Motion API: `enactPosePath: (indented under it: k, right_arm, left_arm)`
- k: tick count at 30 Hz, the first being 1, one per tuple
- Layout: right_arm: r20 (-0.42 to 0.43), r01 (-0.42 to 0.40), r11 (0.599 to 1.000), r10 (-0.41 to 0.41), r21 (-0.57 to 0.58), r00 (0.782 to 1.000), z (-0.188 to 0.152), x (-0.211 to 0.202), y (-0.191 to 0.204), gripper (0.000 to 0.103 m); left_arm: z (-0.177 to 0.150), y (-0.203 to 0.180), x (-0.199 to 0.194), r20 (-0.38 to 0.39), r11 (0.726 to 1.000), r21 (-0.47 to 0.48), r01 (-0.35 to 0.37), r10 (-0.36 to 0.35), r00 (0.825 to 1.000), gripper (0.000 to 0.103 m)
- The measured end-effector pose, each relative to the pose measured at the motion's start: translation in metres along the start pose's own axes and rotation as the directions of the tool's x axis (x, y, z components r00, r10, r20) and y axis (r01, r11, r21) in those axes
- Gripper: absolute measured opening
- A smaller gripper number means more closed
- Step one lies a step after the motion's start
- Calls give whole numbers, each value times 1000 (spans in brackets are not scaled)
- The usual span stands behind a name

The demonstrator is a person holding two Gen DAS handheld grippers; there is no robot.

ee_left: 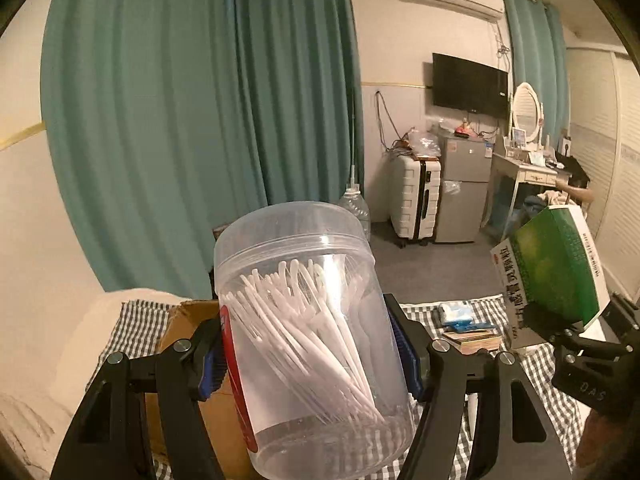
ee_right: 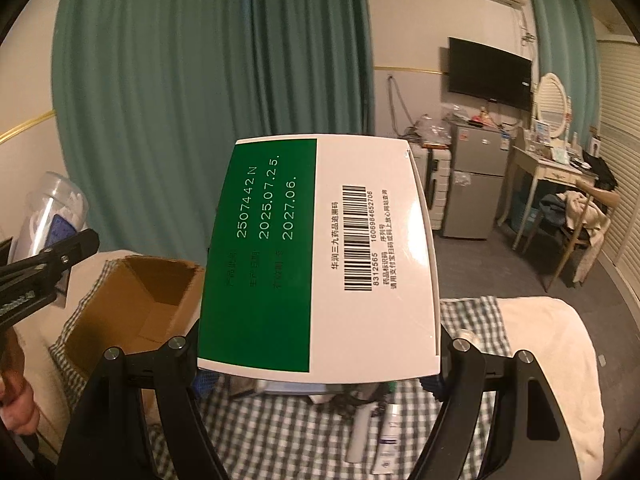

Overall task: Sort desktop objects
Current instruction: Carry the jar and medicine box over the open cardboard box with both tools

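Clear plastic fills the left wrist view: a lidded jar (ee_left: 308,332) of white floss picks (ee_left: 304,320) sits tilted between the left gripper (ee_left: 316,344), its 2 blue pads (ee_left: 404,344) clamped on the jar's sides and holding it up above the checked cloth (ee_left: 552,376). Behind the jar, a corner of the cardboard box (ee_left: 188,320). Only this view catches the little pile on the cloth, blue packets on a flat stack (ee_left: 468,328), and off to the right the medicine box (ee_left: 560,272) from its green face, gripped from below by the right gripper (ee_left: 576,336).

Over to the right wrist view now. Here the medicine box (ee_right: 320,256) shows its other face: green panel with printed dates, white panel with a barcode. It sits between the right gripper (ee_right: 320,376), squeezed at both sides and lifted off the cloth (ee_right: 280,432). This angle looks into the open cardboard box (ee_right: 136,312) at left. White tubes (ee_right: 372,436) lie on the cloth under the medicine box. At far left, the left gripper's finger (ee_right: 52,260) and a sliver of the jar (ee_right: 52,208), plus a bit of a hand (ee_right: 16,400).
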State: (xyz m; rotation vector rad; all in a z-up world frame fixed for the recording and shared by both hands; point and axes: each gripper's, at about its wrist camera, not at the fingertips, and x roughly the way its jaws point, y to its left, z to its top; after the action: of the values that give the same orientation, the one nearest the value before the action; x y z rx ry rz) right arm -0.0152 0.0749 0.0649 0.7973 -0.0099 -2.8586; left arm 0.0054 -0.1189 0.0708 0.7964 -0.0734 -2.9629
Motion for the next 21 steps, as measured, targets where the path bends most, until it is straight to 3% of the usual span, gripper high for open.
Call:
enactPosePath:
  k: [10,14,21]
  right_arm:
    - [-13,-102,994,101,-37,995,7,19,60,76]
    - [-21,-133,989,132,-63,991,7,24,84,76]
    - [-40,-184,979,181,-90,983,6,36,120,76]
  left_arm:
    - [-1,68,9,-43,994,-86,-61,58,997,69]
    - [-3,82,18,-82,987,-57,-147,142,986,69]
    - [-10,103,29,-120,988,-91,-125,114,986,69]
